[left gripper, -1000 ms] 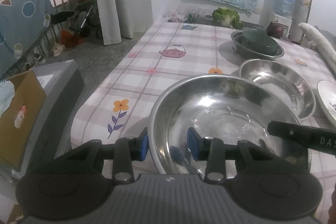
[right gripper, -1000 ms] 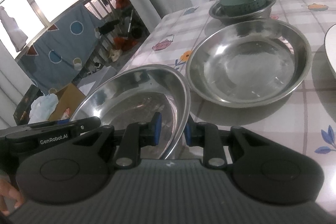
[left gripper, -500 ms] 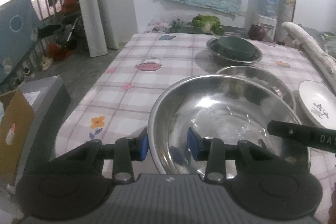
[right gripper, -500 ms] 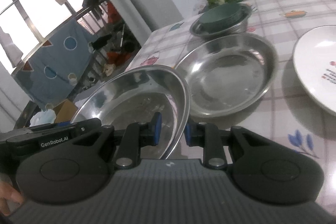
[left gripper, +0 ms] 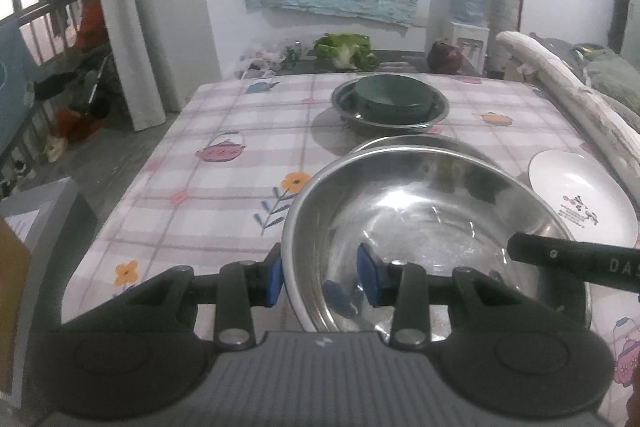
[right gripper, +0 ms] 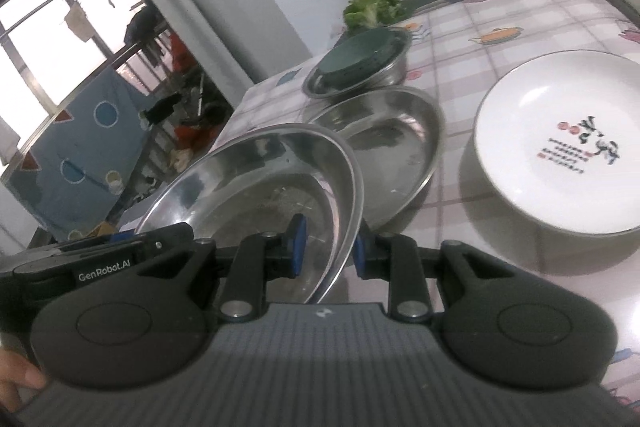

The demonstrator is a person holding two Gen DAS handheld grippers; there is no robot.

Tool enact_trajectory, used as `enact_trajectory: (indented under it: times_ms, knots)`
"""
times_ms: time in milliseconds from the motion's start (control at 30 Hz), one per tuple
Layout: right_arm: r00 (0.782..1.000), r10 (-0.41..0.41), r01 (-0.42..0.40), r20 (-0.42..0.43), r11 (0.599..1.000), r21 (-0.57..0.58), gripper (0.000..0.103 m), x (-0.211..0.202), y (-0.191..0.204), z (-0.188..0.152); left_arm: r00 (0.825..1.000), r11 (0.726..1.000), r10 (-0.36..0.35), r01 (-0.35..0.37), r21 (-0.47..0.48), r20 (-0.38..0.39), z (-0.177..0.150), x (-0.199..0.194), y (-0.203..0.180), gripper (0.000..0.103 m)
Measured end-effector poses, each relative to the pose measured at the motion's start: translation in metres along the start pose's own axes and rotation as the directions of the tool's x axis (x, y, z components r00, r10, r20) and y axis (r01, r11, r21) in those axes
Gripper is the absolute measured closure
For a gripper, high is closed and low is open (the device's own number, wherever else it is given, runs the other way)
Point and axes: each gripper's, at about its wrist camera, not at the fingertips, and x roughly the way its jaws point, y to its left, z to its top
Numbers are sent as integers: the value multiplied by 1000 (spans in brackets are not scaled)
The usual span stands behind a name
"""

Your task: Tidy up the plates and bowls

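The worktop (left gripper: 224, 163), spread with a checked cloth printed with teapots and flowers, carries the dishes. The biggest of them, a large steel basin (left gripper: 420, 227), is held over the worktop's near end by 2 grippers, its far rim overlapping a second steel basin (right gripper: 396, 135) that sits on the cloth behind it. The left gripper (left gripper: 320, 281) is clamped on the large basin's left rim, 1 blue pad outside the wall and 1 inside. The right gripper (right gripper: 326, 247) pinches the rim on the opposite side in the same way, 1 pad in and 1 out. To the right of both basins, a white plate (right gripper: 560, 147) with red and black lettering lies flat on the cloth. Farther back, a smaller steel bowl (left gripper: 390, 107) holds a dark green bowl (left gripper: 394, 95) inside it. Beyond the worktop's far edge lie a leafy green vegetable (left gripper: 346, 51) and a dark red round thing (left gripper: 444, 57), too blurred to name.
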Motion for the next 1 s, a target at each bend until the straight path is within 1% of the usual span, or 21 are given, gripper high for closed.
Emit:
enact_trajectory:
  times_ms: [200, 333, 533, 667, 867, 1000]
  knots:
    - [999, -38, 38, 9, 999, 26, 78, 5, -17, 8, 1000, 999, -24, 24, 23, -17, 10, 24, -14, 64]
    - [998, -65, 64, 15, 998, 22, 77, 15, -26, 19, 999, 999, -37, 38, 28, -34, 17, 43, -20, 64]
    - [996, -89, 88, 12, 996, 9, 76, 35, -35, 36, 998, 998, -38, 40, 46, -42, 31, 66, -25, 64]
    - [995, -102, 102, 3, 995, 7, 75, 47, -39, 43, 997, 998, -39, 43, 52, -65, 34, 80, -26, 64]
    - [994, -112, 112, 9, 994, -8, 75, 54, -41, 48, 995, 997, -45, 50, 56, -92, 33, 92, -28, 64]
    - [994, -112, 112, 7, 994, -6, 72, 57, -43, 52, 995, 996, -45, 51, 68, -89, 33, 94, -30, 64]
